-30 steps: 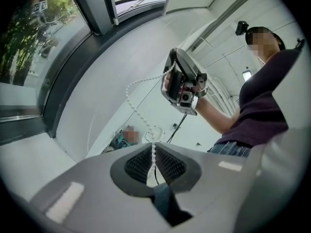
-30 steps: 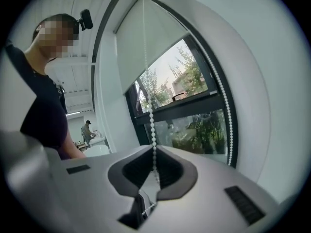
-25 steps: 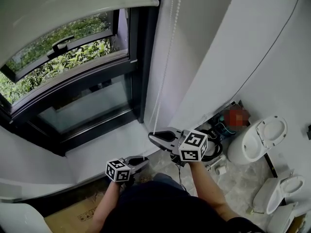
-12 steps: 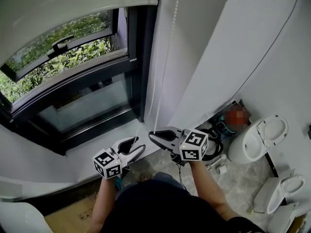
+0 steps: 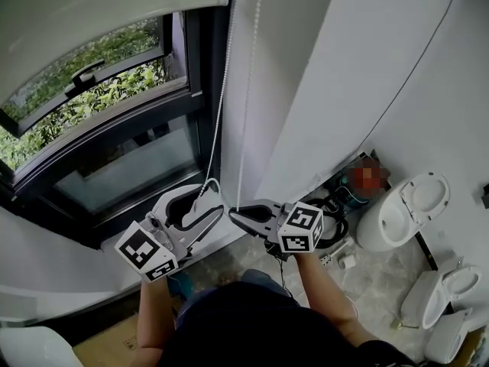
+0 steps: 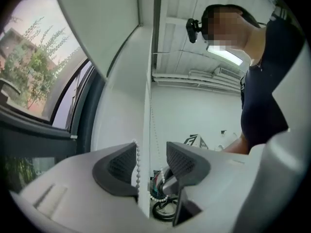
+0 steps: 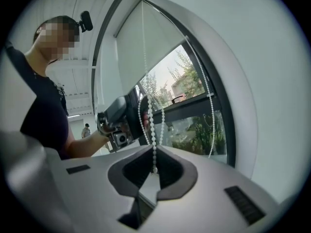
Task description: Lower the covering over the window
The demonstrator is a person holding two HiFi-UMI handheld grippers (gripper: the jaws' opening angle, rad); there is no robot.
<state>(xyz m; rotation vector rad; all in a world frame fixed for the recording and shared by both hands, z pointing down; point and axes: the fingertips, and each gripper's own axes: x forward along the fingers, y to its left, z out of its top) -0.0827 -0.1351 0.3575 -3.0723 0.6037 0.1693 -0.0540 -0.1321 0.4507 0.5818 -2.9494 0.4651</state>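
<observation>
**Blind up high, chain between two grippers**

Pinching one strand of the bead chain (image 5: 246, 128) in the right gripper (image 5: 235, 217), with jaws clenched fully on the beads, low down and near the white ledge (image 5: 84, 258) under the window (image 5: 114, 136). Judged as an anchor, to keep the loop tight and to stop the blind from running back.

Reaching a little higher with the left gripper (image 5: 210, 202), jaws released and just now opened wide. Between them the other strand, passing close along one pad (image 6: 116, 166) but not squeezed. Probably placed so for a fresh grip further up, in order to pull down once more.

Above, only the top of the window covered by the roller blind (image 5: 99, 6), with most of the glass bare. Much of the lowering left to do, as it seems.

Around the glass, a dark frame, and green plants (image 5: 99, 90) outside. To the right, a plain white wall (image 5: 344, 90). Below, pale marbled floor tiles (image 5: 374, 274), with white toilets (image 5: 397, 212) standing loose on them. Near the wall a coil of black cable (image 5: 336, 209), and at the person's feet some brown cardboard (image 5: 107, 352).
</observation>
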